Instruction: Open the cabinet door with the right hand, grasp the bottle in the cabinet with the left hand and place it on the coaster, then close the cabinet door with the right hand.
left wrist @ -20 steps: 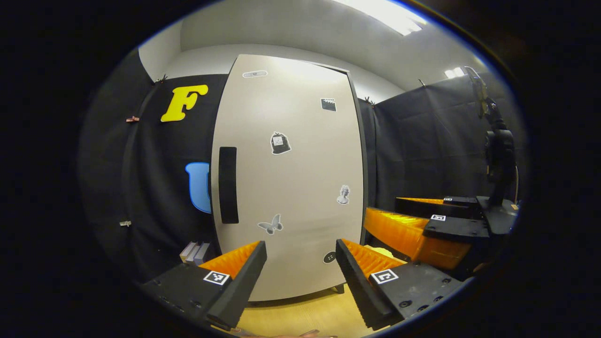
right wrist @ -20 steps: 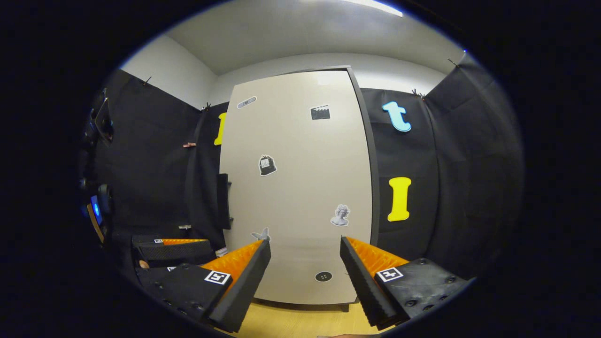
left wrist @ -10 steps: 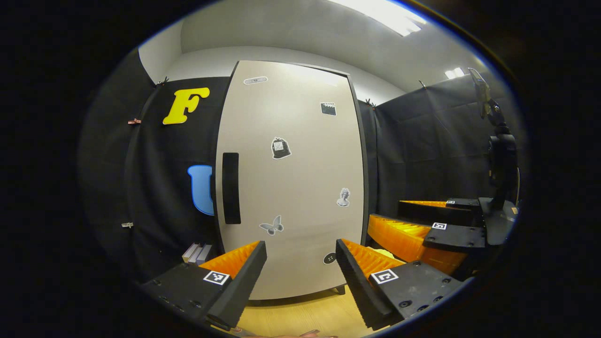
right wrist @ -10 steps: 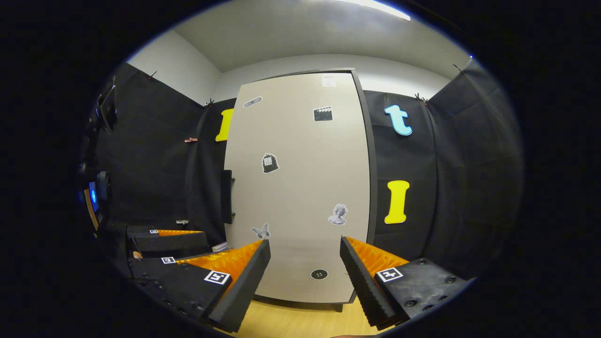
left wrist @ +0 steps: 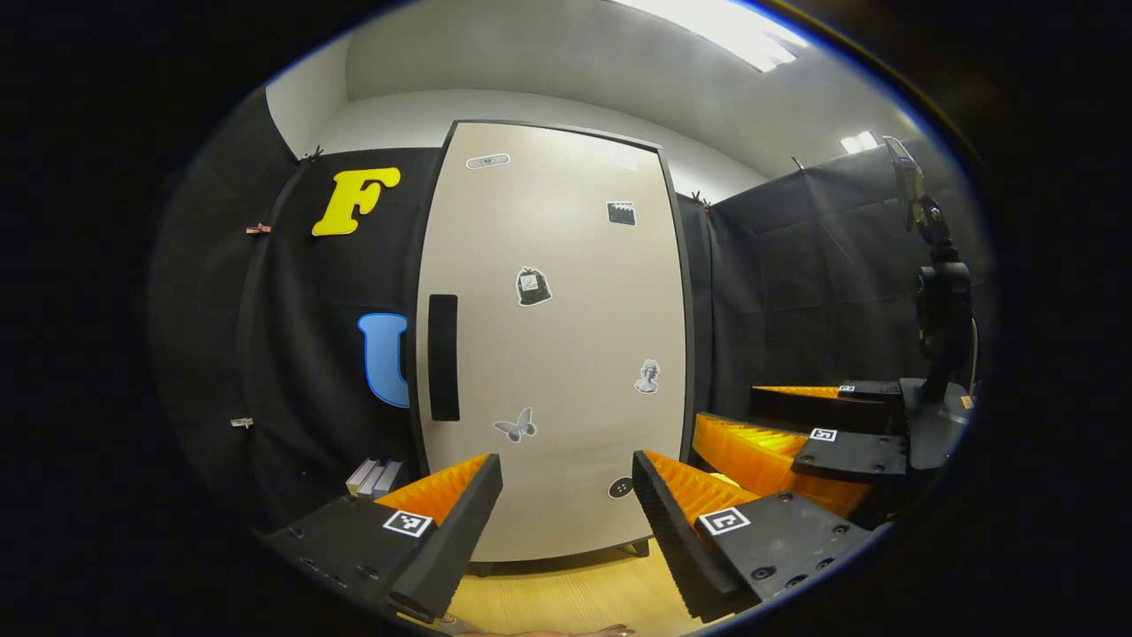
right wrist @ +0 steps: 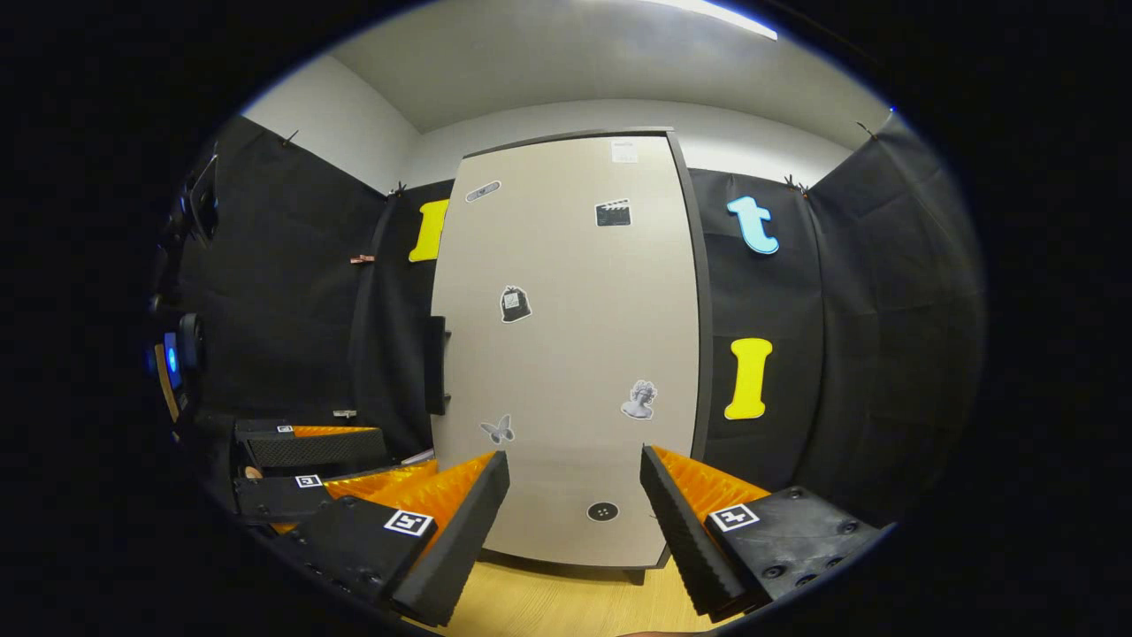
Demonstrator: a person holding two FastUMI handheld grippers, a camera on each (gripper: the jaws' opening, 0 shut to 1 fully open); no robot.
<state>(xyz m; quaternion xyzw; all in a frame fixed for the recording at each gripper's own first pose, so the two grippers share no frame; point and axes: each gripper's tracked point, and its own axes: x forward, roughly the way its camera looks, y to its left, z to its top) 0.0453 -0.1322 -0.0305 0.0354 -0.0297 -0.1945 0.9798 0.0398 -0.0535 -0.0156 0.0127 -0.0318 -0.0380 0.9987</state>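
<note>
The cabinet door [left wrist: 553,345] stands fully shut, its dark vertical handle [left wrist: 443,357] on the door's left edge in the left gripper view and untouched. Compared with the frames a second ago, the cabinet sits smaller and more completely within both views, its top edge now plain to see; I judge that both hand-held tools have drawn back slightly or tilted, not advanced. The left gripper [left wrist: 566,495] has its fingers spread apart with nothing between them. The right gripper [right wrist: 575,495] is likewise spread and empty; it also appears off to the side in the left gripper view [left wrist: 800,425], well apart from the handle. The bottle is presumably behind the closed door; I cannot see it, nor can I make out a coaster. The wooden tabletop [right wrist: 566,606] runs up to the cabinet's foot. Assessment: the first step, opening the door with the right hand, is not yet begun. The right tool needs to travel across to the handle side before any pull is possible.
</note>
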